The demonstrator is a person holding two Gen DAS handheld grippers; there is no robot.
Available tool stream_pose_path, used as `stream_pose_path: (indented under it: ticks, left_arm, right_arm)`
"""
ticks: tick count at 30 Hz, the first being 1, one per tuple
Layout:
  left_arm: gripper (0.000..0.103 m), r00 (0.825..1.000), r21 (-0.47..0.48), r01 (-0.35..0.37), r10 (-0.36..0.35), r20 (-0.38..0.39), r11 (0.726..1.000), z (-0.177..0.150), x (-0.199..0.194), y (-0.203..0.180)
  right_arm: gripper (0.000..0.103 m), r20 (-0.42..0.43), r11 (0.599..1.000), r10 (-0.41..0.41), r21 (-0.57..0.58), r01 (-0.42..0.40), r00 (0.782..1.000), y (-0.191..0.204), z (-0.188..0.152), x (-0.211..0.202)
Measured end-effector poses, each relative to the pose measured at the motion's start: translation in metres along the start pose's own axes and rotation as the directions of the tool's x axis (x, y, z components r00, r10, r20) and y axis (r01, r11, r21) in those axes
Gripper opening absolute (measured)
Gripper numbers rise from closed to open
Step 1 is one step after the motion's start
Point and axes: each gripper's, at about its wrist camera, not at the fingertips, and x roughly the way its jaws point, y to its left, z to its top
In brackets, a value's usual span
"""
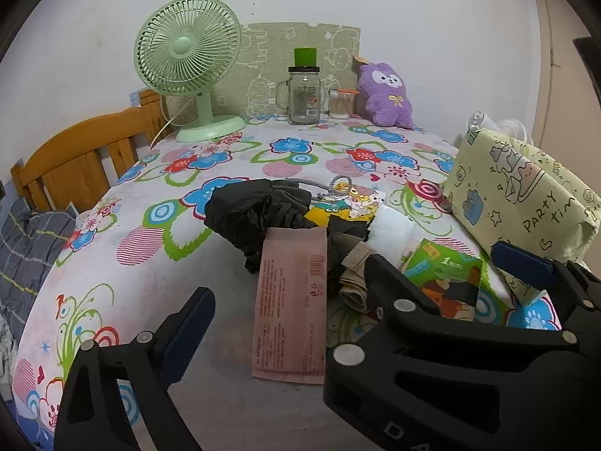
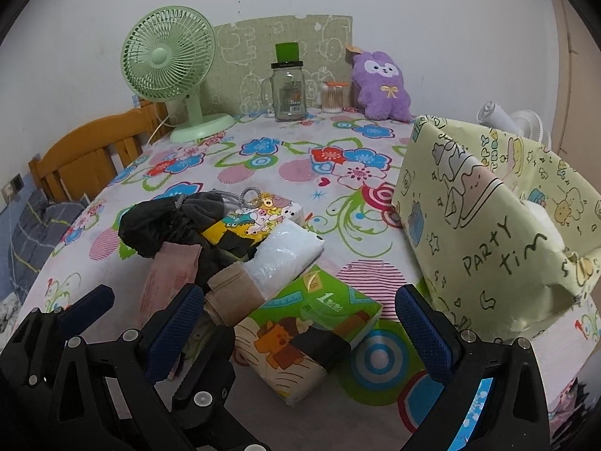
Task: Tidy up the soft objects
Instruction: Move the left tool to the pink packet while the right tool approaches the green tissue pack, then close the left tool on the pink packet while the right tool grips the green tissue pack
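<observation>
only right view shows the green tissue pack whole — left half-hidden.

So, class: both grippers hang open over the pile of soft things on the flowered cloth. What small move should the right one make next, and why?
Probably lower the right gripper onto the green tissue pack and close. Its jaws stand open with the pack lying between them, nearest and uncovered, and the yellow PARTY bag stands just to its right. The left gripper is open too, above the pink packet.
</observation>
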Motion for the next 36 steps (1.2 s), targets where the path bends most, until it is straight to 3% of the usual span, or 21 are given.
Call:
stream_pose_path:
  ticks: [8,18,27,36]
  left_arm:
    - [0.088,1.0,-0.01,-0.01,0.009,-0.027,1.0,-0.002,0.004,0.004]
    - [0.06,0.997,-0.01,0.015,-0.015,-0.07,1.0,-0.007,0.013,0.002]
    - [0.044,0.997,-0.009,0.023,-0.023,-0.072,1.0,-0.007,0.012,0.001]
    - [0.04,0.996,-0.011,0.034,-0.035,-0.081,0.999,-0.009,0.006,-0.002]
  right_arm:
    - [0.103,-0.013,1.0,0.005,-0.019,-0.006,1.0,0.004,0.0,0.003]
    - [0.103,-0.06,1.0,-0.004,-0.015,0.003,0.998,0.001,-0.005,0.014]
    - [0.098,-0.072,0.999,0.031,-0.009,-0.032,0.997,0.0,-0.006,0.014]
    - [0.089,-0.087,0.997,0.072,0.02,-0.07,0.994,-0.001,-0.009,0.009]
